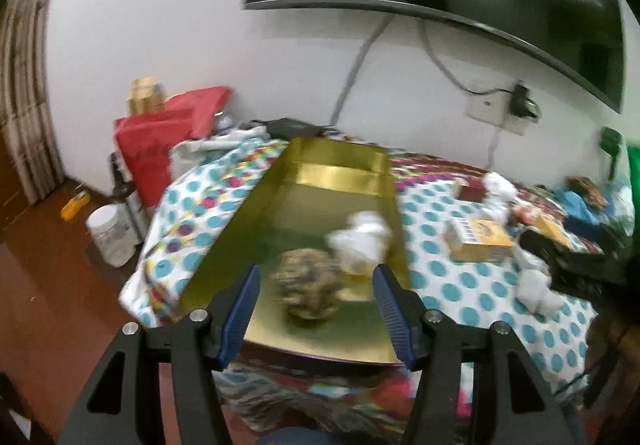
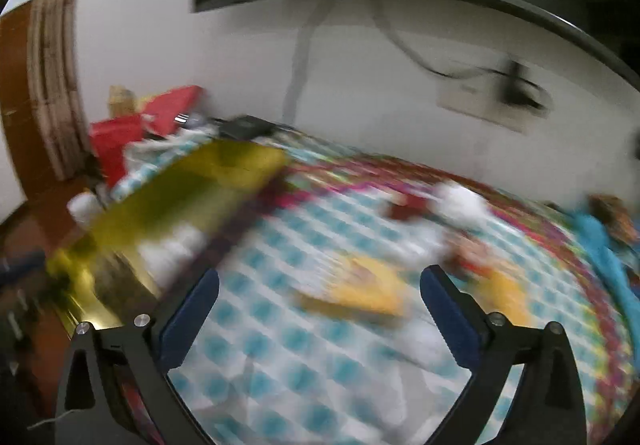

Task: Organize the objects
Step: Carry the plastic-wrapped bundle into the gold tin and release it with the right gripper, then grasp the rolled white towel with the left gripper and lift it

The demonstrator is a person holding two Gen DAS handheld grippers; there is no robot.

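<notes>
Bedspread (image 2: 280,385) cluttered; right tool (image 2: 320,309) gaping, empty, yellow box (image 2: 360,293) at twelve o'clock; left tool (image 1: 316,297) half-open, empty, over gold tray (image 1: 320,205).

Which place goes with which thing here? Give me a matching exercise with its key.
Things:
1. white crumpled wad
2. yellow box
3. clear jar
4. red bag

Places:
A. on the floor beside the bed
B. inside the gold tray
C. on the dotted bedsheet, right of the tray
D. by the wall, at the tray's far left

Pairs: 1-B, 2-C, 3-A, 4-D
</notes>
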